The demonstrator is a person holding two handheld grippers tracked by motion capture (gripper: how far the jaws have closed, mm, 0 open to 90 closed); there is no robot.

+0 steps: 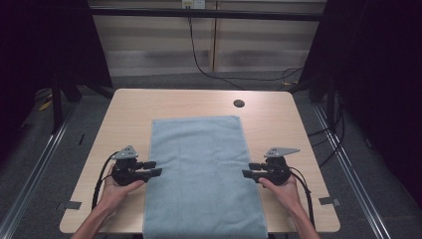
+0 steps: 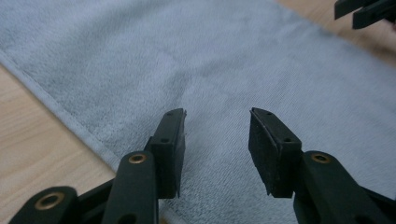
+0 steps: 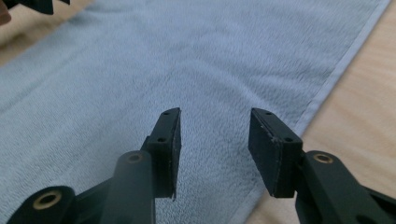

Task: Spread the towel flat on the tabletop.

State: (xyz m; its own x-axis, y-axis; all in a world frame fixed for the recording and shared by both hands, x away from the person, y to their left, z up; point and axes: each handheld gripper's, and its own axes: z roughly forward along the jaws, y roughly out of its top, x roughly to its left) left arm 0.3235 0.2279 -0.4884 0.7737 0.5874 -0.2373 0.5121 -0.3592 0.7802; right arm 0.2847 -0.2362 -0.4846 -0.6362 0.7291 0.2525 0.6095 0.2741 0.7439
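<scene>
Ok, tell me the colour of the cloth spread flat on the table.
Plain light blue-grey towel; the high view shows it best.

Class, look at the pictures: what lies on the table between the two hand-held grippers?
A flat light-blue towel spans the gap between the left hand-held gripper and the right hand-held gripper, seen in the high view.

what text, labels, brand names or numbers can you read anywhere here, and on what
None can be read.
The towel is plain blue-grey with no tag or print showing.
The left gripper and right gripper carry no visible markings.
The small pale fixture on the far wall is too small and blurred to read.
</scene>
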